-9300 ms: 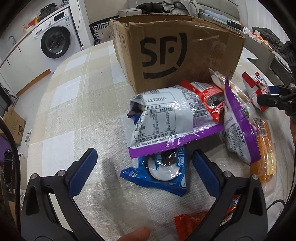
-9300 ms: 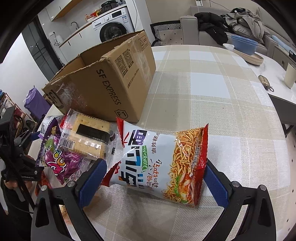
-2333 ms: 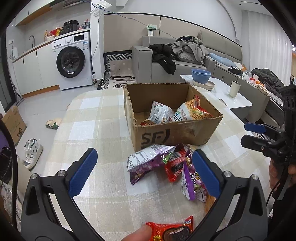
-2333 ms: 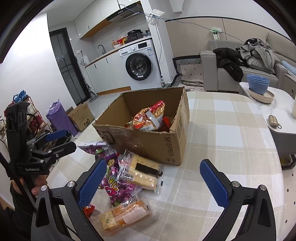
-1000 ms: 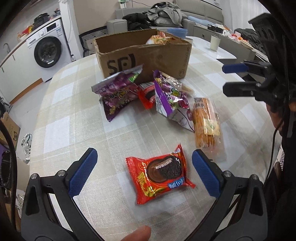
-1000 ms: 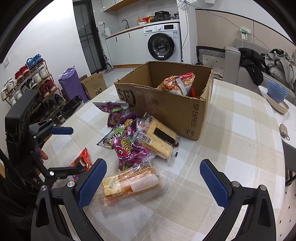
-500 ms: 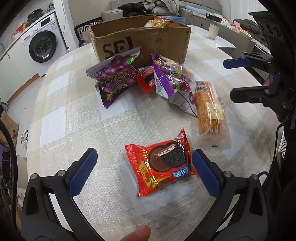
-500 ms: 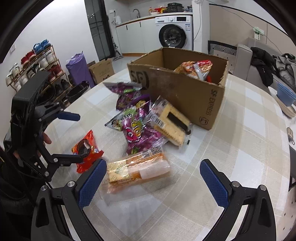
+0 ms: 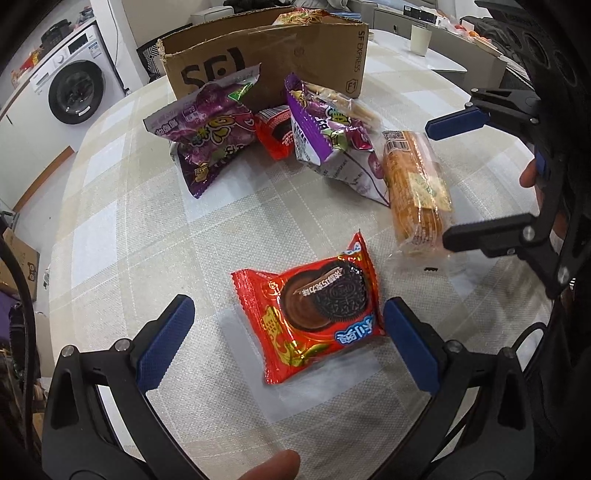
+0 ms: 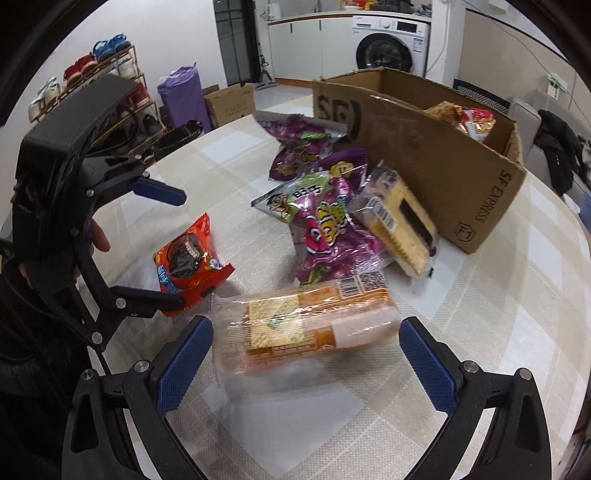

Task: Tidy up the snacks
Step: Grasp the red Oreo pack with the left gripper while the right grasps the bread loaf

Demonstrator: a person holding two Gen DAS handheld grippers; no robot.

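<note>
A red Oreo packet point(image 9: 314, 301) lies on the checked tablecloth between the open fingers of my left gripper point(image 9: 288, 332). An orange cracker pack point(image 10: 306, 325) lies between the open fingers of my right gripper point(image 10: 306, 354). The cracker pack point(image 9: 415, 188) also shows in the left wrist view, with the right gripper point(image 9: 456, 177) open around its end. The red packet point(image 10: 190, 258) shows in the right wrist view between the left gripper's point(image 10: 166, 251) jaws. Purple snack bags point(image 9: 210, 136) and a wafer pack point(image 10: 402, 221) lie before the SF cardboard box point(image 9: 266, 51), which holds snack bags.
The box point(image 10: 436, 147) stands at the far side of the round table. A small red packet point(image 9: 275, 131) lies between the purple bags. A white cup point(image 9: 421, 35) stands on another table behind. A washing machine point(image 10: 388, 44) and shoe rack point(image 10: 107, 88) are beyond.
Both grippers have lowered and moved in. The left now frames the red Oreo packet closely, the right now frames the orange cracker pack. Both stay open.
</note>
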